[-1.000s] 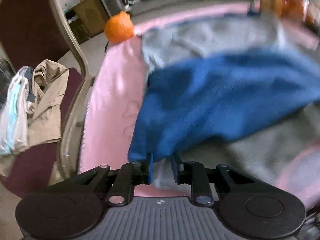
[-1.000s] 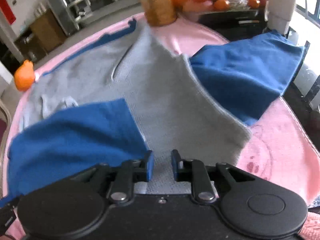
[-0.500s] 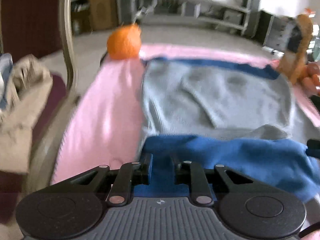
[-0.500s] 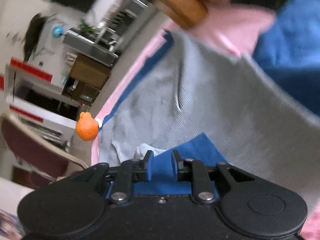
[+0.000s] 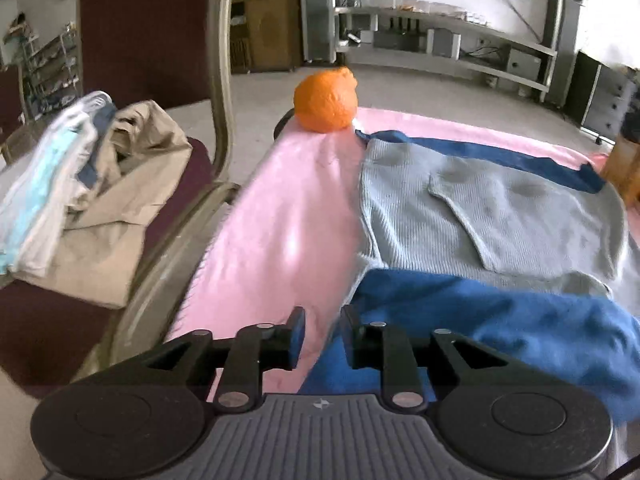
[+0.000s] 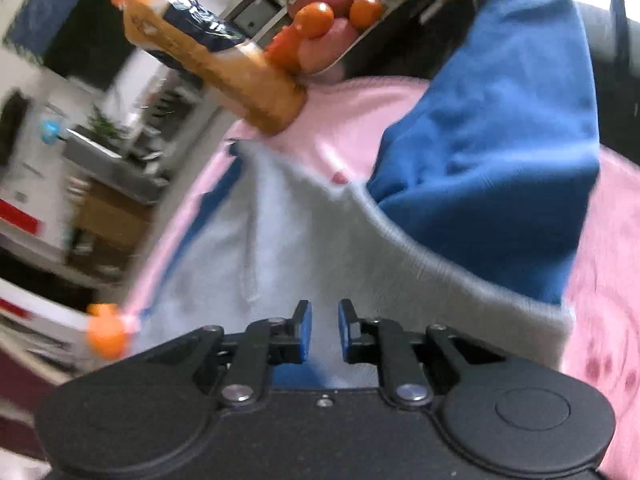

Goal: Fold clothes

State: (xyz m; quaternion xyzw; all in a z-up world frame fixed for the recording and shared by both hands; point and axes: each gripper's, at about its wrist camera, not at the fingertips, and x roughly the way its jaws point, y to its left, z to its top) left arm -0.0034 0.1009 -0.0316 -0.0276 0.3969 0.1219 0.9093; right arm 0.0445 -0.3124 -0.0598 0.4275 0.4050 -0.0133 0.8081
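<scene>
So the grey and blue sweater [image 5: 492,216] is lying flat on the pink tablecloth [image 5: 288,216], with one blue sleeve [image 5: 520,320] folded across its near edge. The left gripper [image 5: 322,330] has its jaws opening, and there's just pink cloth showing in the gap; the sleeve's edge sits right beside the right finger. Half a second ago that same sleeve was between those jaws, so it's been let go. The right gripper [image 6: 323,330] has jaws a little apart with nothing clamped, hovering over the grey body; half a second ago blue fabric was between them. The other blue sleeve [image 6: 496,184] spreads out to the far right. An orange [image 5: 326,100] sits at the far left corner. A bottle [image 6: 212,60] and a fruit tray [image 6: 344,12] are at the far end. A pile of clothes [image 5: 80,184] rests on the chair [image 5: 152,32] to the left.
</scene>
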